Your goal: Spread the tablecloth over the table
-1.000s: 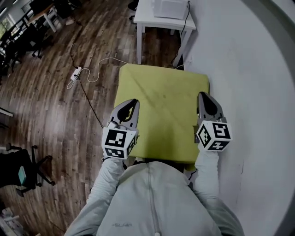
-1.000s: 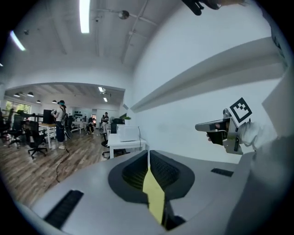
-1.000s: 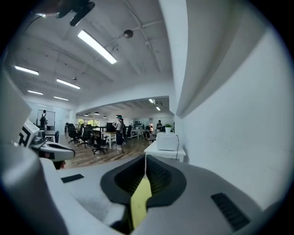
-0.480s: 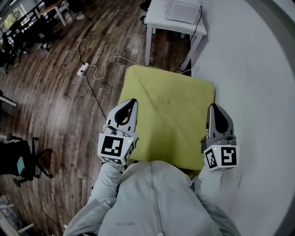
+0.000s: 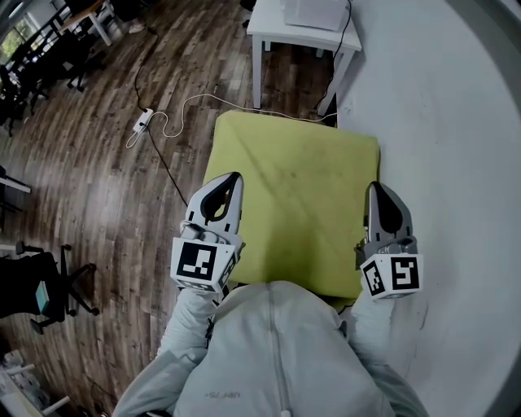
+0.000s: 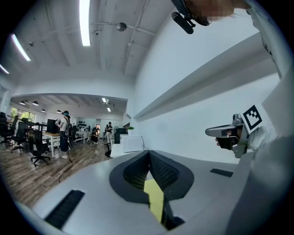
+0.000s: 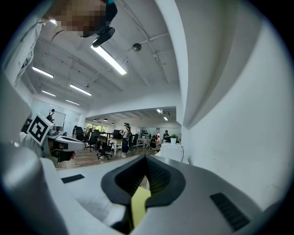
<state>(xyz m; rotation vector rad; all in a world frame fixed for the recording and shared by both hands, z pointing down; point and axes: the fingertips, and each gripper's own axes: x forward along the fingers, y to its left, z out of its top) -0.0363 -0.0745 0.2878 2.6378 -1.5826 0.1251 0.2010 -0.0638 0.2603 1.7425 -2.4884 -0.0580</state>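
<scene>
A yellow-green tablecloth (image 5: 297, 204) lies over a small table in front of me. My left gripper (image 5: 233, 179) is shut on the cloth's left edge. My right gripper (image 5: 376, 189) is shut on its right edge. In the left gripper view the jaws (image 6: 149, 165) are closed, with a strip of yellow cloth (image 6: 155, 202) pinched between them; the right gripper (image 6: 229, 135) shows across the way. The right gripper view shows the same: closed jaws (image 7: 146, 161) with cloth (image 7: 138, 204) between them, and the left gripper (image 7: 59, 144) at the far side.
A white table (image 5: 277, 37) carrying a white box (image 5: 313, 12) stands just beyond the cloth. A power strip (image 5: 140, 124) and its cable lie on the wooden floor to the left. A white wall (image 5: 456, 122) runs along the right. An office chair (image 5: 45, 293) stands at the left.
Both grippers have risen slightly while holding the cloth's side edges. The right gripper has rolled, so its marker cube now shows a different face.
</scene>
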